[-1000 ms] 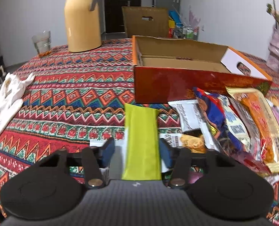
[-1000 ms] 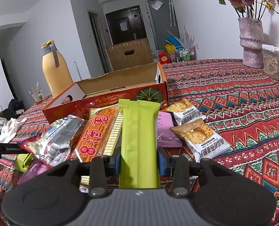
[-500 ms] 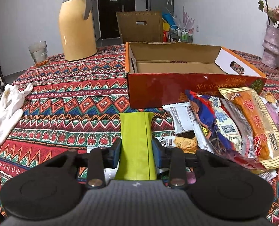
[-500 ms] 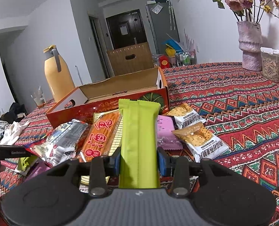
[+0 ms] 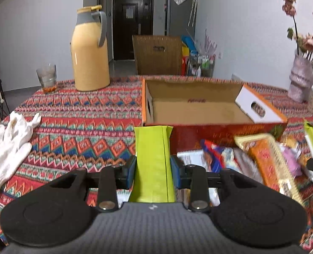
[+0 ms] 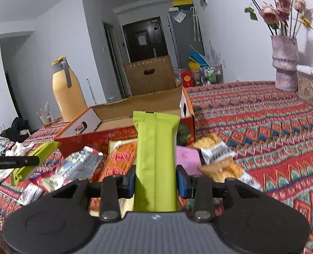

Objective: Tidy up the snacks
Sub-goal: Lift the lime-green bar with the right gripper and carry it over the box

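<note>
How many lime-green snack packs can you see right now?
2: one green pack clamped in the left gripper, another green pack in the right gripper. The pile may hide more.

- The bottom end of the long lime-green snack packet point(image 5: 152, 160) is hidden behind the grey body of the left gripper point(image 5: 152, 167).
- The same goes for the other long lime-green packet point(image 6: 155, 158): its bottom end hides behind the right gripper point(image 6: 155, 178).
- The pile of shiny snack bags point(image 5: 260, 160) is blurry, so the words on them cannot be read.
- The white cloth glove point(image 5: 7, 146) is cut off by the left edge of the picture.
- The dried pink flowers point(image 6: 283, 2) go past the top edge.
- The small things on the far rack point(image 5: 202, 62) are too tiny to tell.
</note>
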